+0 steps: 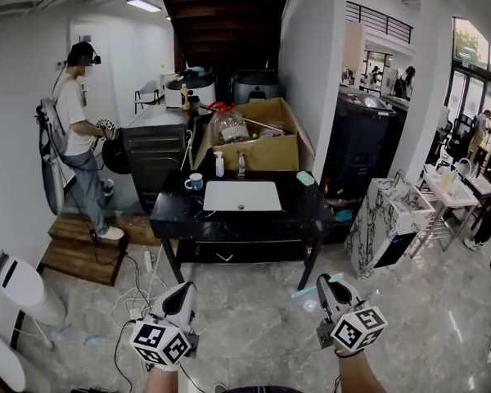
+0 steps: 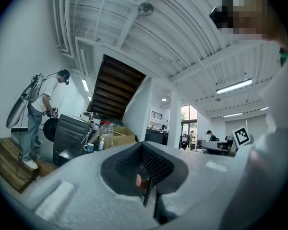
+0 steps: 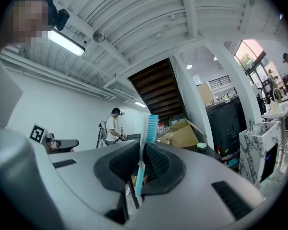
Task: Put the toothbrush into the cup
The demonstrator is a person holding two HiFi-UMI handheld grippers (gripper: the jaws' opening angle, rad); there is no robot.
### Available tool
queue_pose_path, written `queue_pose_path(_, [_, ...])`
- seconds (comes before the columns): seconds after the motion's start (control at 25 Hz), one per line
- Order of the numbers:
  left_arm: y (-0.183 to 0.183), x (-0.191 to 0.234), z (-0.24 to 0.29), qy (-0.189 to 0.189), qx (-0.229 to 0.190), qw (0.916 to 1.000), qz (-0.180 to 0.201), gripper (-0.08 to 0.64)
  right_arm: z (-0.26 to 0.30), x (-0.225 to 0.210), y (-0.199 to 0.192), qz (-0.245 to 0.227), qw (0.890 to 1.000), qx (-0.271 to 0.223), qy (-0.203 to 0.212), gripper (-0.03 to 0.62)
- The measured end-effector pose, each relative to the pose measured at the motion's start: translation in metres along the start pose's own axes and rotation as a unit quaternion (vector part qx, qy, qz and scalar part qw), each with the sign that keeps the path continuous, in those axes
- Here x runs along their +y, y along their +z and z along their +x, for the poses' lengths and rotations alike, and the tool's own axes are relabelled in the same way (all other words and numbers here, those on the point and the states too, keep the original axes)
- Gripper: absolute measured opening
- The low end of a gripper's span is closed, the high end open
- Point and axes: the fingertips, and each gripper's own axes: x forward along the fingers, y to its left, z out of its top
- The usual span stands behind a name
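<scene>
A white cup with a blue band (image 1: 195, 182) stands on the black table (image 1: 172, 211), left of the white sink basin (image 1: 241, 196); it also shows far off in the left gripper view, cup (image 2: 89, 147). My right gripper (image 3: 140, 164) is shut on a blue and white toothbrush (image 3: 146, 140), which stands upright with its bristle head above the jaws. In the head view the right gripper (image 1: 329, 289) and the left gripper (image 1: 180, 300) hang low over the floor, well short of the table. The left gripper (image 2: 144, 169) has its jaws together with nothing between them.
A pump bottle (image 1: 219, 164) and a faucet (image 1: 241, 164) stand behind the basin, with a large cardboard box (image 1: 258, 142) beyond. A person (image 1: 75, 129) stands on wooden steps (image 1: 82, 248) at left. Cables (image 1: 137, 297) lie on the floor; a marble-patterned cabinet (image 1: 385, 228) stands at right.
</scene>
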Motion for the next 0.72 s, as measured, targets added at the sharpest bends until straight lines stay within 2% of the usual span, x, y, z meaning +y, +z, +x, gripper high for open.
queue_pose_path(0.24, [0.004,0.046,-0.01,0.02,-0.006,0.9998,-0.001,0.014,0.035,0.019,-0.004,-0.003,1.0,-0.006,0.005,0.023])
queue_pose_path(0.72, [-0.006,0.096,-0.016,0.015,0.019,0.9995,0.022,0.015,0.096,0.051,-0.026,0.017,1.0,-0.008,0.012,0.025])
